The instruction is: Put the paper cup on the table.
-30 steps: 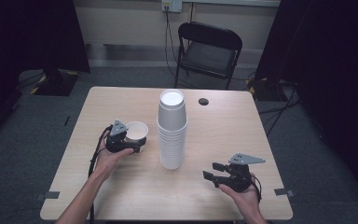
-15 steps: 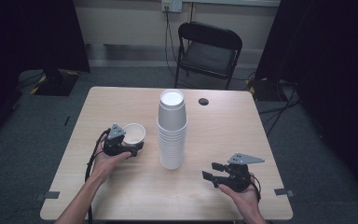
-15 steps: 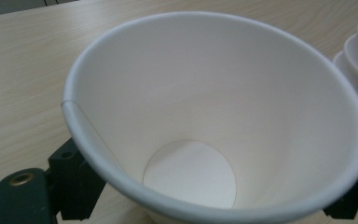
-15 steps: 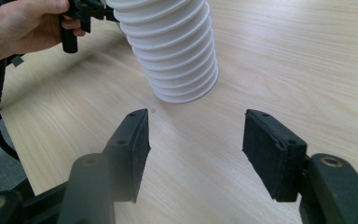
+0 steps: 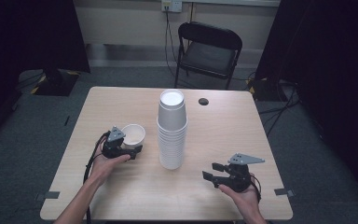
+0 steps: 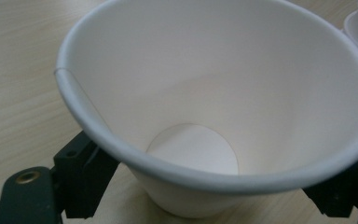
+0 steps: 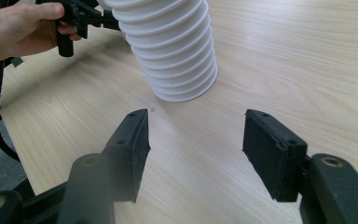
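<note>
A tall stack of white paper cups (image 5: 171,130) stands upright in the middle of the wooden table (image 5: 233,126). Left of it is a single white cup (image 5: 133,135), mouth up, with my left gripper (image 5: 129,142) shut on it. In the left gripper view this cup (image 6: 214,102) is very close, and a black jaw presses each side below its rim. My right gripper (image 5: 209,171) rests open near the front right, pointing at the stack. In the right gripper view the stack's base (image 7: 172,51) stands beyond the open gripper (image 7: 198,135), with bare table between its pads.
A black folding chair (image 5: 208,46) stands behind the table's far edge. A small dark round hole (image 5: 203,101) sits in the tabletop, right of the stack. The person's left hand (image 7: 23,28) and left gripper lie to the stack's left.
The left gripper has drawn the single cup a little toward the person, away from the stack. The right gripper has stayed in place and open.
</note>
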Action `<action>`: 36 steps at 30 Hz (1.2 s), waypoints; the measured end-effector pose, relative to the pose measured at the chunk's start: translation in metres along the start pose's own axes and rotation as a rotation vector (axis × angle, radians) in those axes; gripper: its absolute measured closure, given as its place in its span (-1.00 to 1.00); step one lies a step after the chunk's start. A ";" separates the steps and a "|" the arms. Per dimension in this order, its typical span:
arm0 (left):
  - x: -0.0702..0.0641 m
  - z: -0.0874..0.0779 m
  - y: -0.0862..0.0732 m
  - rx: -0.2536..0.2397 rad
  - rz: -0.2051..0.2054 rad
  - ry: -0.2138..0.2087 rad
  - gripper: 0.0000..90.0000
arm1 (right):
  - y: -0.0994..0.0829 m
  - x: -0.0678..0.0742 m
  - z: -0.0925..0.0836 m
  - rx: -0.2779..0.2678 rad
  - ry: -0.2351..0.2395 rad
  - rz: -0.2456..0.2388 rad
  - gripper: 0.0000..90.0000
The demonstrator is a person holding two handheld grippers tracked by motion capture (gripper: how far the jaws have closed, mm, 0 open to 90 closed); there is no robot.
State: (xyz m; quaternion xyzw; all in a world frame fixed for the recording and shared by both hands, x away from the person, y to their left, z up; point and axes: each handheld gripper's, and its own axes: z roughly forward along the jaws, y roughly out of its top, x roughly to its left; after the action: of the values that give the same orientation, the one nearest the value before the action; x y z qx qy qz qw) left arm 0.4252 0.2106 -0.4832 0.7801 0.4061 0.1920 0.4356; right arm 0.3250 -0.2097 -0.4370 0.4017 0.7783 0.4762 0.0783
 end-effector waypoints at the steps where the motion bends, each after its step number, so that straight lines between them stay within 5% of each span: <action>1: 0.000 -0.001 0.000 0.012 0.018 -0.001 -0.66 | 0.000 0.000 0.000 -0.002 0.001 0.000 -0.08; 3: 0.000 -0.004 -0.002 0.013 0.029 0.004 -0.66 | 0.000 0.000 -0.001 -0.006 -0.002 0.002 -0.08; 6: 0.000 -0.005 -0.006 0.035 -0.026 0.014 -0.66 | 0.000 -0.001 -0.002 -0.008 -0.002 0.004 -0.08; 8: 0.000 -0.007 -0.008 0.055 -0.004 0.016 -0.66 | 0.000 0.000 -0.001 -0.005 -0.002 0.003 -0.08; 14: 0.001 -0.020 -0.004 0.017 -0.014 0.042 -0.66 | 0.000 0.001 0.000 -0.006 -0.001 -0.001 -0.09; 19: 0.001 -0.033 -0.004 0.019 -0.023 0.022 -0.66 | 0.000 -0.003 -0.001 -0.010 -0.017 0.004 -0.12; 25: 0.001 -0.052 -0.002 0.020 -0.090 0.053 -0.65 | 0.000 -0.006 -0.004 -0.012 -0.029 0.014 -0.15; 36: -0.023 -0.092 0.003 -0.031 -0.056 0.024 -0.64 | 0.000 -0.009 -0.004 -0.007 -0.051 0.022 -0.22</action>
State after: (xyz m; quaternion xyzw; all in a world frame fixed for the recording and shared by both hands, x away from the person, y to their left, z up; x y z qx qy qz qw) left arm 0.3527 0.2391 -0.4295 0.7592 0.4299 0.1956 0.4477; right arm 0.3291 -0.2189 -0.4371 0.4219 0.7700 0.4692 0.0942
